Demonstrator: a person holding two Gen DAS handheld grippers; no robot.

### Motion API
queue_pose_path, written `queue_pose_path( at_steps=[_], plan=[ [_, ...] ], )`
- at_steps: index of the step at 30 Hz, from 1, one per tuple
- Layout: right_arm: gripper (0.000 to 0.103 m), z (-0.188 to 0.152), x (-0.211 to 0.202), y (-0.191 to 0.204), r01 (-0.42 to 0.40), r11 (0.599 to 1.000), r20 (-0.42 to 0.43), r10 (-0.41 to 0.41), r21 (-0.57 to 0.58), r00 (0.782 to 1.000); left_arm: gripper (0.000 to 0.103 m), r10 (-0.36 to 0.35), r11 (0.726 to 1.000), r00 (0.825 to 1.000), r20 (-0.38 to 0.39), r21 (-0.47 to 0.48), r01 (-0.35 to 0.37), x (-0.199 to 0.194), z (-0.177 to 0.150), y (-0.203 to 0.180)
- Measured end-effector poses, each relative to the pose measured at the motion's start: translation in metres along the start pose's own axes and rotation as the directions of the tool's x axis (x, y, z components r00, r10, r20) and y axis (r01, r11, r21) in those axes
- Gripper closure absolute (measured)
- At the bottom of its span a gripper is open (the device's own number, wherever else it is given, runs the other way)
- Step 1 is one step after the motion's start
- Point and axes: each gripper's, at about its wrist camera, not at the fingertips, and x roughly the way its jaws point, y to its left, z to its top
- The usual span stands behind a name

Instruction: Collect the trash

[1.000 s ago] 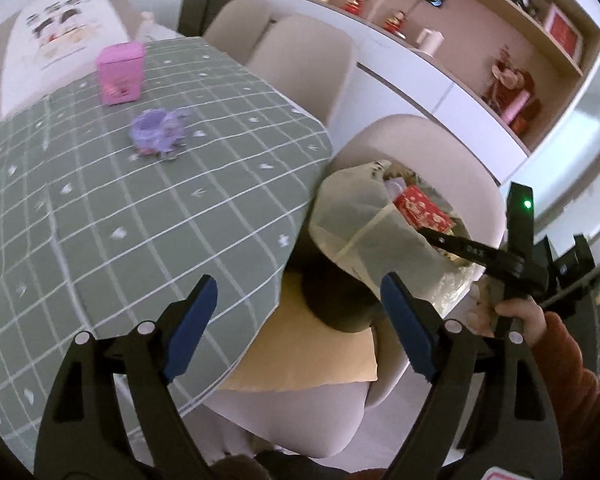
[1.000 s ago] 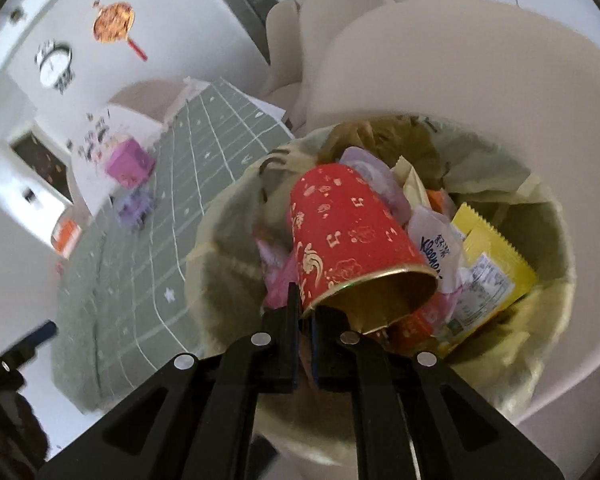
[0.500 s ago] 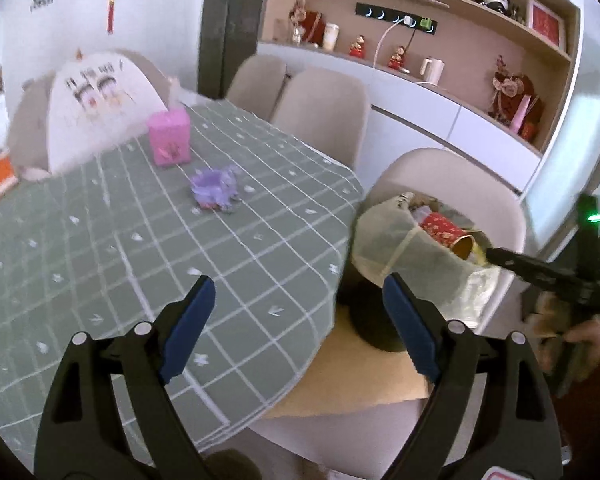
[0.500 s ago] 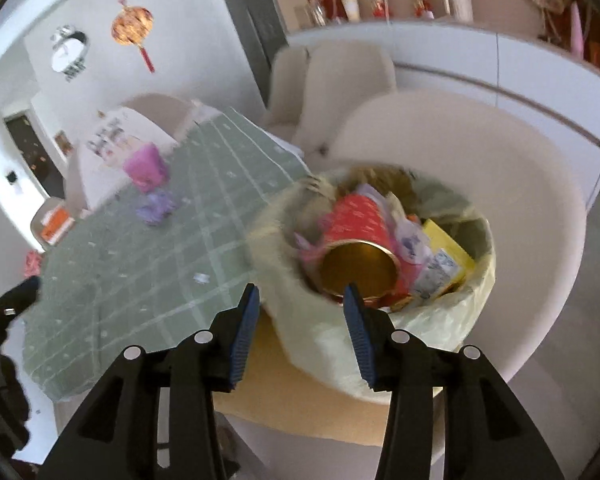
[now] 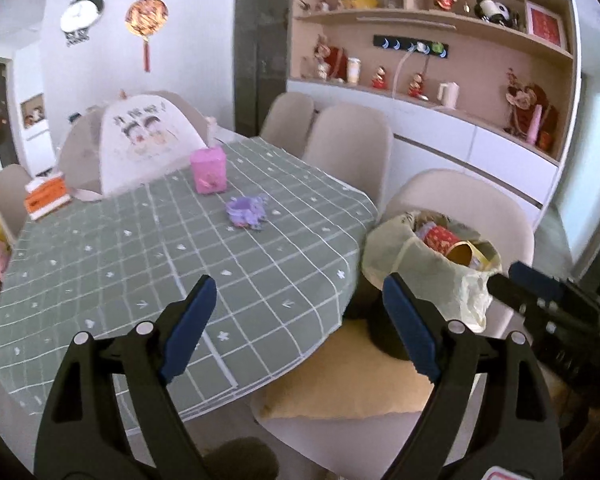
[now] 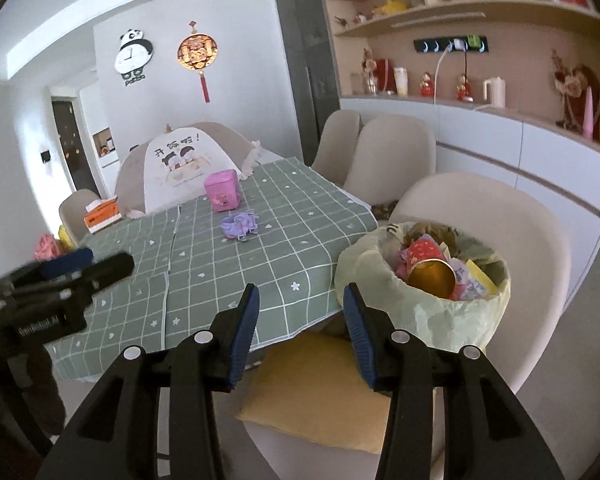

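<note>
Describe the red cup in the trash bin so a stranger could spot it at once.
Find the beige chair at the near corner of the green checked table; on its seat stands a trash bin lined with a pale yellow bag. The red cup lies tipped on top, the only piece showing a gold inside.

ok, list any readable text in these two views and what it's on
"开饭啦!" on the white food cover at the table's far end.
"GenRobot.AI", blurred, on the left gripper body in the right wrist view.
Panda clock: wording under it too small to read.
Round red hanging ornament: characters too blurred.
Red cup and wrappers in the trash bag: print unreadable.
</note>
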Motion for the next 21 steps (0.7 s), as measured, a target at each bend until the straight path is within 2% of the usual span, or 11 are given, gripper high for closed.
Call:
queue_pose_path(
  at_steps=[8, 21],
  plan=[
    [0.061, -0.005, -0.009, 0.010, 0.048, 0.999, 0.039, -0.047, -0.016, 0.998, 0.023, 0.025, 1.000, 0.999, 0.023, 0.009, -0.026, -0.016, -0.003, -0.004],
    [0.061, -0.006, -0.007, 0.008, 0.048, 0.999, 0.029, -0.047, -0.007, 0.998, 0.023, 0.059, 0.998, 0.998, 0.026, 0.010, -0.059, -0.014, -0.003, -0.005]
  ],
)
